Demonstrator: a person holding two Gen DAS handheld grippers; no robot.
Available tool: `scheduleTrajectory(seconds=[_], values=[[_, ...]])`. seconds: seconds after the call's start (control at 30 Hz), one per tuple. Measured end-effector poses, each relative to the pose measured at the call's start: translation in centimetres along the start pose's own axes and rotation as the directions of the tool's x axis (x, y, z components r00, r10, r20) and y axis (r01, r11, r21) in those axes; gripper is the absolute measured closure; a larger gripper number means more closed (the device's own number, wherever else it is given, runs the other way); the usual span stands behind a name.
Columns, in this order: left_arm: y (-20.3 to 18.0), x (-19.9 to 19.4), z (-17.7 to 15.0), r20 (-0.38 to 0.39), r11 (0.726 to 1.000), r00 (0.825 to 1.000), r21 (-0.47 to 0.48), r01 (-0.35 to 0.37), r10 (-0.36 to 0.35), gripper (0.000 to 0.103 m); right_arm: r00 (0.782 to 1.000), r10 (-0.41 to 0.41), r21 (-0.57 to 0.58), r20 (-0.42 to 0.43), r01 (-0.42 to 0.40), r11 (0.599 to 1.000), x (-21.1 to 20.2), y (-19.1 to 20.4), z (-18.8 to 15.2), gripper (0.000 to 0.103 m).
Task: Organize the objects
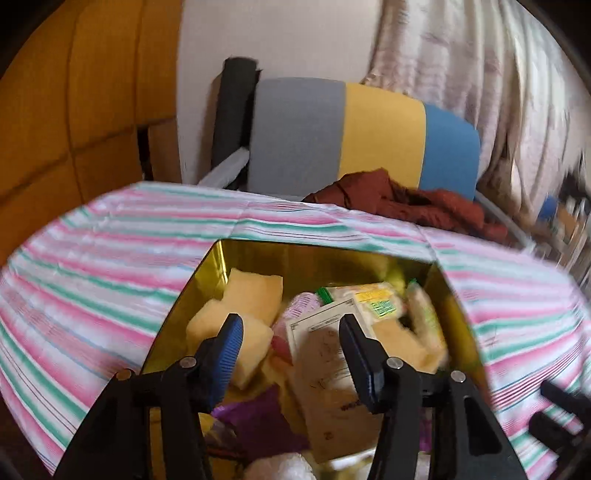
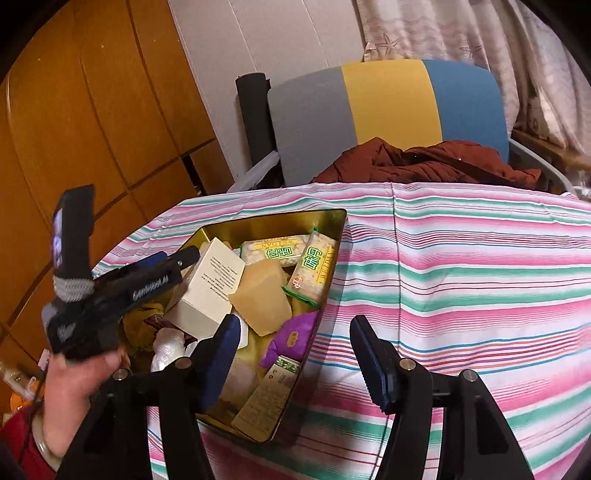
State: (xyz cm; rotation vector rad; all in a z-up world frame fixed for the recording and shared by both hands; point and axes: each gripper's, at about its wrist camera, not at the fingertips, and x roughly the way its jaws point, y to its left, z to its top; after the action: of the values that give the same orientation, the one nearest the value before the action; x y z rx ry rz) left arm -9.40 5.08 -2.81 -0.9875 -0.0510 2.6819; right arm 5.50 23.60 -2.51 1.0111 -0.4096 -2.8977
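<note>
A gold tin box [image 2: 273, 221] sits on the striped tablecloth, full of small items: a white carton [image 2: 210, 284], yellow sponges [image 2: 264, 295], cracker packets [image 2: 314, 269] and a purple pouch [image 2: 291, 338]. In the left wrist view the same box [image 1: 280, 254] lies right below my left gripper [image 1: 291, 332], which is open and empty over the carton [image 1: 328, 354] and sponges [image 1: 255, 291]. My right gripper [image 2: 295, 332] is open and empty, above the box's right wall and the cloth. The left gripper also shows in the right wrist view [image 2: 184, 258], reaching into the box.
The pink, green and white striped tablecloth [image 2: 461, 277] covers the table. Behind it stands a chair with a grey, yellow and blue back [image 2: 388, 103] holding a rust-red jacket [image 2: 424, 162]. Wooden cabinets [image 2: 92, 129] are at the left, curtains [image 2: 480, 33] at the back.
</note>
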Motion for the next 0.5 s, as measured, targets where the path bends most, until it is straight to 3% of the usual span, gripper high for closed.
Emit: scheduleTrajectory(seconds=[0.1,0.17,0.3,0.37,0.5], values=[[1.0,-2.4,-0.2,0.008,0.994,0.997,-0.064,0.083,-0.083,0.045,1.0,0.009,0.0,-0.001,-0.009,1.0,-0.4,0.1,-0.2,0.027],[1.0,-4.0,-0.8,0.014,0.996,0.997,-0.047,0.08,-0.079,0.042,1.0,0.006,-0.002,-0.002,-0.006,1.0,-0.6,0.4,-0.3,0.02],[0.5,-6.1,-1.3,-0.01,0.998,0.998,0.024,-0.054,0.054,0.041,1.0,0.002,-0.041,-0.007,-0.002,0.999,-0.7,1.7,-0.2,0.013],[0.3,-6.5,-1.5,-0.033,0.99,0.991,0.054,-0.129,0.131,0.041,1.0,-0.014,-0.054,0.002,0.015,0.998,-1.0,2.5,0.0,0.0],[0.3,-7.4,-2.0,-0.066,0.977,0.978,0.083,-0.194,0.2,0.041,0.998,-0.065,-0.059,0.016,0.065,0.996,-1.4,3.9,0.8,0.0]])
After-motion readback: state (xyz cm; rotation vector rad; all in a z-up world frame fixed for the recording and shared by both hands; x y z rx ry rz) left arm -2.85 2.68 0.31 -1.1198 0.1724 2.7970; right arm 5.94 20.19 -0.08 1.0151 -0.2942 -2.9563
